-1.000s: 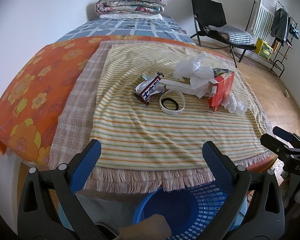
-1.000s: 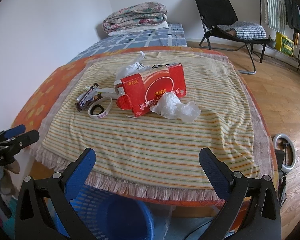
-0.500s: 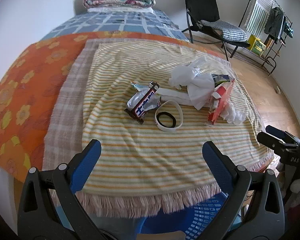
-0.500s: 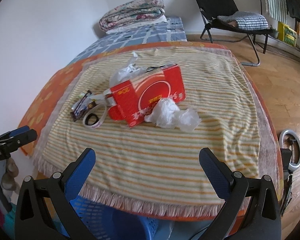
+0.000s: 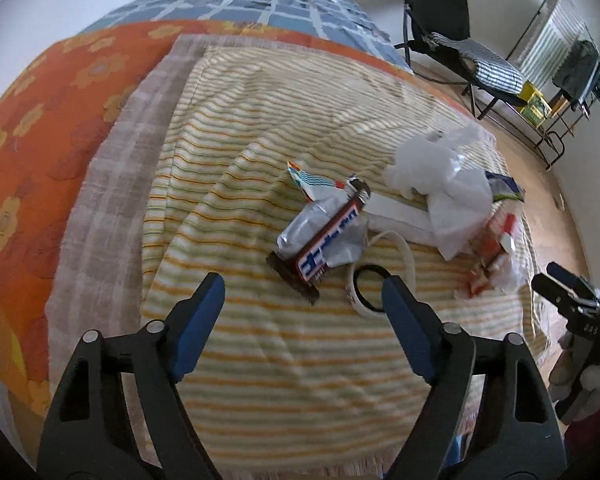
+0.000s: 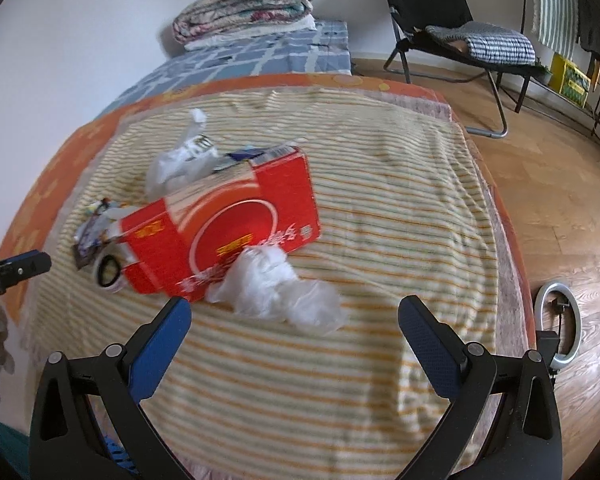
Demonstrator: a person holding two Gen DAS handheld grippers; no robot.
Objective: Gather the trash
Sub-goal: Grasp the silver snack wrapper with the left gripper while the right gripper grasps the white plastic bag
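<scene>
I have both grippers spread wide, holding nothing. The candy wrapper (image 5: pixel 327 236) lies on the bed beside the tape ring (image 5: pixel 374 276); I'd lower my left gripper (image 5: pixel 302 300) straight over it, pinching the middle.

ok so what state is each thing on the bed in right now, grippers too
left hand-held gripper: open, empty, above the striped blanket
right hand-held gripper: open, empty
candy bar wrapper: lying flat, torn open
tape roll: lying flat, partly under the wrapper
red carton: lying on its side, end flap open
crumpled plastic bag: loose, touching the carton
striped blanket: spread out, wrinkled
</scene>
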